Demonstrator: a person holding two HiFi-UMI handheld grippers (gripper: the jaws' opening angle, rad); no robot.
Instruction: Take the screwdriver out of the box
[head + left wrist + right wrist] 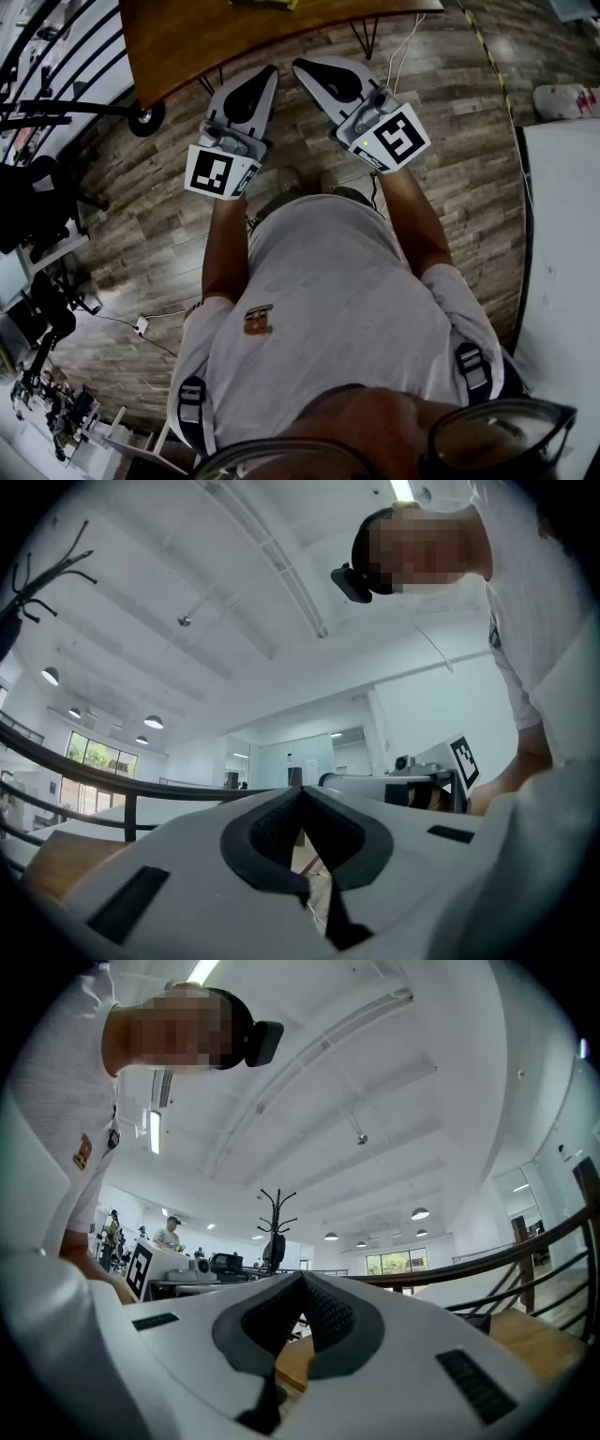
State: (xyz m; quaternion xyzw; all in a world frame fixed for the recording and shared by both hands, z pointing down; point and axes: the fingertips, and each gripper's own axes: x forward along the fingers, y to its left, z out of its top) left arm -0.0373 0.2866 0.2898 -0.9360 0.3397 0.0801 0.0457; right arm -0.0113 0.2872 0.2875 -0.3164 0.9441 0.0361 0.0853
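No screwdriver and no box show in any view. In the head view both grippers are held side by side in front of the person's body, tips towards the wooden table [216, 37]. My left gripper [266, 73] is shut with nothing between its dark pads; its own view shows the jaws [302, 791] meeting at the tip. My right gripper [300, 66] is also shut and holds nothing, and its jaws [302, 1279] touch at the tip in its own view. Both point slightly upward at the ceiling and room.
The table's black hairpin legs [364, 36] stand on the plank floor just ahead. A black railing [56, 66] and a wheel [147, 117] lie at the left, a white surface [562, 244] at the right. A coat stand [278, 1211] rises in the distance.
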